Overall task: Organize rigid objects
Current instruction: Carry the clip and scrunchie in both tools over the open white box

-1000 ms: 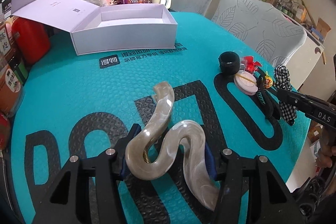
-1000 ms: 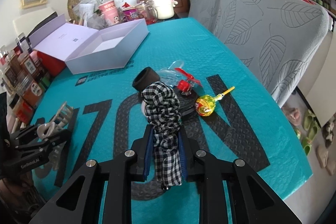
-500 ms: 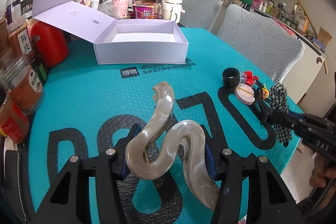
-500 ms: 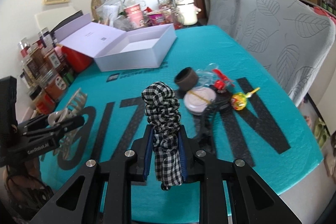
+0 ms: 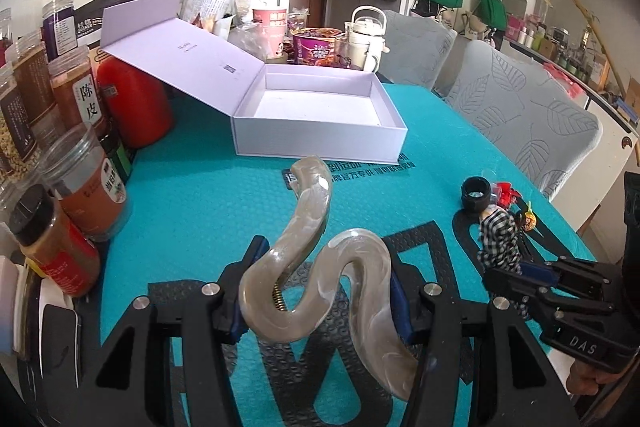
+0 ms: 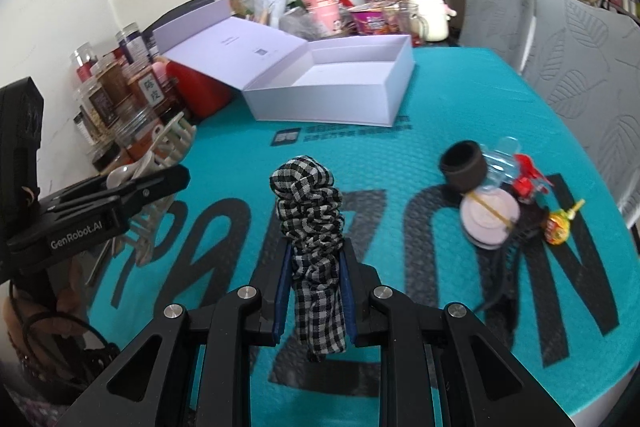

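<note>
Teal worktop (image 5: 208, 195) carries the open box (image 5: 320, 107) straight ahead of the left tool (image 5: 316, 301), which grips the hair claw (image 5: 320, 279); the right tool (image 6: 314, 291), pinching the checked scrunchie (image 6: 310, 227), sits further right.

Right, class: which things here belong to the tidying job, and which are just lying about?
Belonging to the job:
hair claw
checked scrunchie
open white box
black cap
lollipop

Lying about:
spice jars
white kettle
grey chairs
</note>
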{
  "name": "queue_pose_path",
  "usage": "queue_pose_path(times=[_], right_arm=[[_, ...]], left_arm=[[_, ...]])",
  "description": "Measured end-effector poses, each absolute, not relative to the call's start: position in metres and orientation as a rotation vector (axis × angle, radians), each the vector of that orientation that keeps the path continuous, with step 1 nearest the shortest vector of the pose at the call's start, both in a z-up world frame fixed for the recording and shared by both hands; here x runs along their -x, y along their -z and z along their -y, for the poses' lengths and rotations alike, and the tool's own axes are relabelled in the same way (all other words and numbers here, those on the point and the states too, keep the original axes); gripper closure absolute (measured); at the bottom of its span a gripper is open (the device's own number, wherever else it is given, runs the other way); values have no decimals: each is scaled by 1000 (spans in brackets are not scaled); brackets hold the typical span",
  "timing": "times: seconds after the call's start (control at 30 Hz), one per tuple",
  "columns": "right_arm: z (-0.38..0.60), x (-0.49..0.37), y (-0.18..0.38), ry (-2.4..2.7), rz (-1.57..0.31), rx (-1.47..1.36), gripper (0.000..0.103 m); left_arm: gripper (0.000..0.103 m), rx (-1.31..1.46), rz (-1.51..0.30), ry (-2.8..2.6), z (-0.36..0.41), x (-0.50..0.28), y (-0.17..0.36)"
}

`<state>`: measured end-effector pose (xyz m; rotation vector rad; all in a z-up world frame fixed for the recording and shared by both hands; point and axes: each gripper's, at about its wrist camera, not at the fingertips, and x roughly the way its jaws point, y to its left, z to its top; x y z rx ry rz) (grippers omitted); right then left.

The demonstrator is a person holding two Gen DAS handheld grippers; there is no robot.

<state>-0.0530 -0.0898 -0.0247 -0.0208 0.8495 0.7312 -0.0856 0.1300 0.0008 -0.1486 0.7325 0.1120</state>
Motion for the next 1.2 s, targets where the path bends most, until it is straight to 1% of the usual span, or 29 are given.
queue_pose_path(times=[0.27,0.53,0.9,1.2], right_arm=[[62,37,13,-809,-850,55,81],[49,11,-6,-820,-833,26,81],[36,-28,-23,-798,-822,37,81],[22,-56,-43,-788,-773,73,81]], left_arm=[[49,144,-683,-122,-143,68,-24],[49,128,-645,-113,-150,44,-45],[49,111,-639,-73,-154,5,-56],[49,107,-625,-52,-161,-24,-64]])
